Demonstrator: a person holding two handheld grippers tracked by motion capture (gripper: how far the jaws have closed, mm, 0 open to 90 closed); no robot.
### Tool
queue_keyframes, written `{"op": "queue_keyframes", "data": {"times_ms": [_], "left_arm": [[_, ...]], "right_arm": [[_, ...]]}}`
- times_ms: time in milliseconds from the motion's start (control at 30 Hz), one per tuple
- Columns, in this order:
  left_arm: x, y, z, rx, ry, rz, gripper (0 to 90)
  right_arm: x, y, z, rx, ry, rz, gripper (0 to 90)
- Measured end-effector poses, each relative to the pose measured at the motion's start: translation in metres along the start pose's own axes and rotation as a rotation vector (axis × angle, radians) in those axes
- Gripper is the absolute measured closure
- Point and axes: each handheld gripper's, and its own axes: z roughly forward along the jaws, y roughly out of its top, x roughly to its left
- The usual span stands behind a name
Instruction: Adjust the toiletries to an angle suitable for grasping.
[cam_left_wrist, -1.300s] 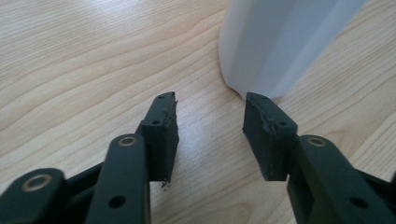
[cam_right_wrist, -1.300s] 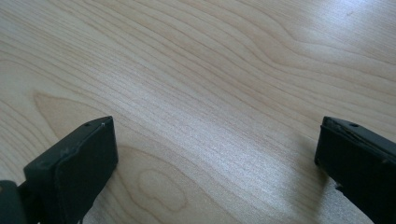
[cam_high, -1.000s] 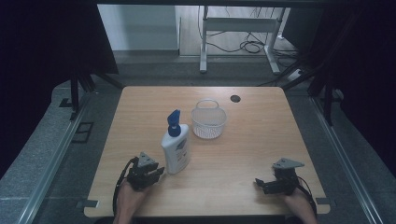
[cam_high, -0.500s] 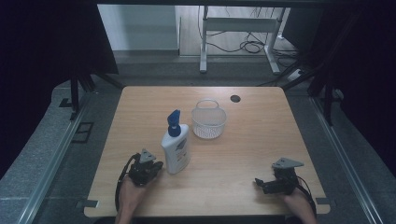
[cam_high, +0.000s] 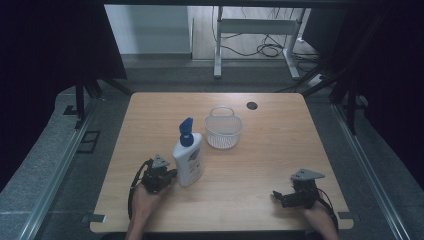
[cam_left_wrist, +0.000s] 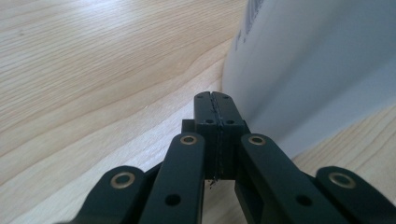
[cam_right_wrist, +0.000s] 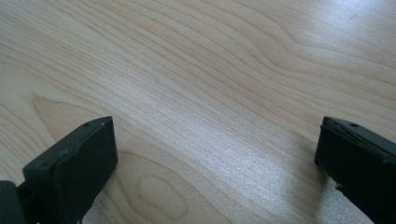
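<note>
While the left gripper (cam_high: 172, 173) rests low on the worktop (cam_high: 260, 150) near its front left corner, its fingers (cam_left_wrist: 205, 109) are fully closed on each other with nothing between them. Over the last moment these fingers have been closing, and the left gripper view confirms that the two black pads meet along a single seam. The closed tips sit just beside the lower left side of the lotion bottle (cam_high: 188, 161), whose white wall rises at the right of that view (cam_left_wrist: 317, 60); whether the tips actually touch the wall cannot be told.

The lotion bottle stands upright on the worktop, left of centre, with a blue pump head (cam_high: 186, 132) on top and a blue-printed label facing the person. Behind it and to its right stands a clear basket (cam_high: 223, 131) with a thin handle arched over its rim; the two are near each other but apart. A small dark round grommet (cam_high: 251, 105) lies in the worktop near its far edge.

The right gripper (cam_high: 280, 196) rests on the worktop near the front right corner, well apart from the bottle. Its fingers (cam_right_wrist: 77, 161) stand wide open over bare wood grain.
</note>
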Motion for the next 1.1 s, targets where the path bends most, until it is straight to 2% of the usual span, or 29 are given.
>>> {"op": "queue_keyframes", "data": {"times_ms": [567, 1100], "left_arm": [[-0.010, 0.003, 0.006, 0.013, -0.020, 0.026, 89.2], [-0.026, 0.004, 0.009, 0.030, -0.049, 0.062, 89.2]], "right_arm": [[0.000, 0.000, 0.000, 0.000, 0.000, 0.000, 0.0], [0.000, 0.000, 0.000, 0.000, 0.000, 0.000, 0.0]]}}
